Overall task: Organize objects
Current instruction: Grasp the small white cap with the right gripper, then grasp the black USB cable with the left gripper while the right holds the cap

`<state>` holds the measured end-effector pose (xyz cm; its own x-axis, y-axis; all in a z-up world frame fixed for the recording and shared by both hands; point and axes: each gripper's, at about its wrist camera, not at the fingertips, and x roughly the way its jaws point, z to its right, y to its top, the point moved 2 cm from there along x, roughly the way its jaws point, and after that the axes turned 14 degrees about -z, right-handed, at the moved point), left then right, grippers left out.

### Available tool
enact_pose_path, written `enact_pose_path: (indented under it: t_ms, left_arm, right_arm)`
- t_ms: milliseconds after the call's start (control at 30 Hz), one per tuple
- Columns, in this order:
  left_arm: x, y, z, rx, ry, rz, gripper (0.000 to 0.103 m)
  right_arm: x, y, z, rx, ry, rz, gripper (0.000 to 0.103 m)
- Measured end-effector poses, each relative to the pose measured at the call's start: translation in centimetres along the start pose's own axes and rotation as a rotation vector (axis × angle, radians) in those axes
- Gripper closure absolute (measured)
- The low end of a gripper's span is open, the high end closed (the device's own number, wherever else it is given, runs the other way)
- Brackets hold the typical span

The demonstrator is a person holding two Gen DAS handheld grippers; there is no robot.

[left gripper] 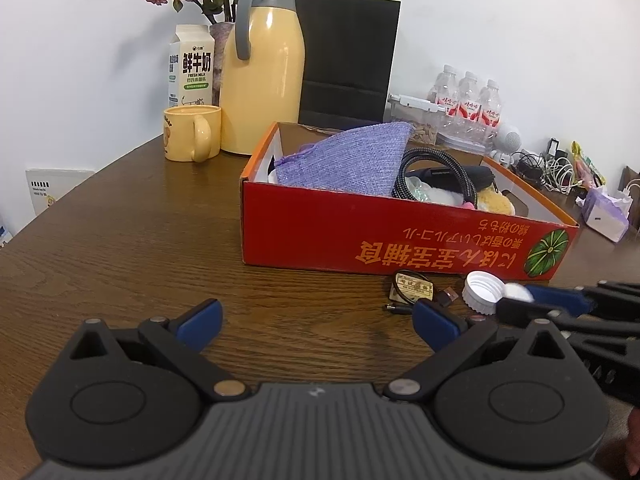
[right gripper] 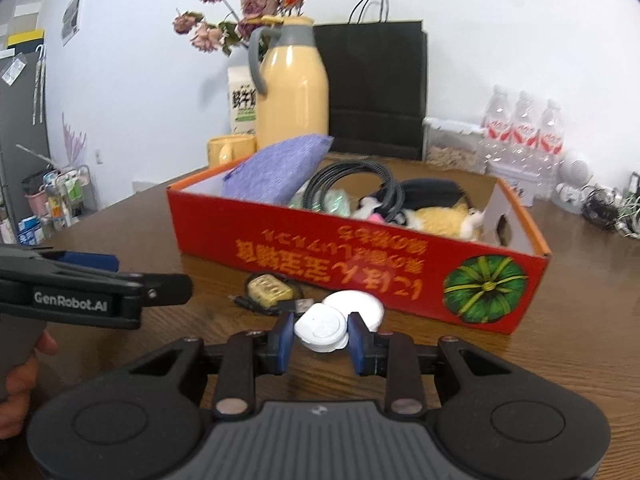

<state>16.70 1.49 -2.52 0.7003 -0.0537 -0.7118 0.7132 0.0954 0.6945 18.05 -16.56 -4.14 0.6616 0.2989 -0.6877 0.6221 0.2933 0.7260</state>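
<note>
A red cardboard box (left gripper: 400, 236) (right gripper: 360, 268) stands on the brown wooden table (left gripper: 140, 248). It holds a purple woven pouch (left gripper: 348, 160), a coiled black cable (right gripper: 352, 184) and a yellow plush toy (right gripper: 444, 218). In front of the box lie a ribbed white cap (left gripper: 482, 290) (right gripper: 360, 307), a gold tag (left gripper: 414, 284) (right gripper: 270, 290) and a small black cable. My right gripper (right gripper: 321, 330) (left gripper: 518, 297) is shut on a small white round object (right gripper: 320, 326) just above the table. My left gripper (left gripper: 320, 322) (right gripper: 152, 274) hovers open to its left, with nothing between its fingers.
Behind the box stand a yellow thermos jug (left gripper: 264, 72), a yellow mug (left gripper: 192, 132), a milk carton (left gripper: 192, 68), a black paper bag (left gripper: 348, 52) and dried flowers. Water bottles (left gripper: 468, 100), a clear tub and tangled cables (left gripper: 552, 168) line the back right. A hand (right gripper: 20, 376) holds the left gripper.
</note>
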Motion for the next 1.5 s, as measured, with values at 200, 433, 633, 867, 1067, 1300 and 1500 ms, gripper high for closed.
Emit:
enact_pose_path:
  t_ms: [200, 433, 633, 867, 1067, 1300, 1500]
  left_arm:
    - [0.0, 0.5, 0.7, 0.032, 0.017, -0.007, 0.0]
    - [0.5, 1.9, 3.2, 0.11, 0.049, -0.009, 0.0]
    - [1.8, 2.1, 5.6, 0.207, 0.063, -0.033, 0.0]
    - [3.6, 2.2, 7.9, 0.269, 0.059, -0.082, 0.013]
    - [4.9, 1.9, 8.5, 0.275, 0.047, -0.114, 0.036]
    - [4.2, 1.2, 8.5, 0.27, 0.007, -0.095, 0.054]
    - [2.6, 0.4, 8.2, 0.249, -0.009, -0.059, 0.054]
  right_arm:
    - [-0.6, -0.2, 3.5, 0.048, -0.063, 0.02, 0.076]
    - [-0.9, -0.9, 5.8, 0.086, -0.083, 0.029, 0.076]
    - [-1.1, -1.1, 6.5, 0.103, -0.06, 0.038, 0.075]
    - [-1.4, -1.1, 6.1, 0.09, -0.04, 0.051, 0.075]
    - [-1.7, -1.2, 5.8, 0.079, -0.027, 0.059, 0.075]
    - [-1.7, -1.2, 6.0, 0.087, -0.02, 0.058, 0.075]
    - [-1.7, -1.3, 6.1, 0.094, -0.019, 0.055, 0.075]
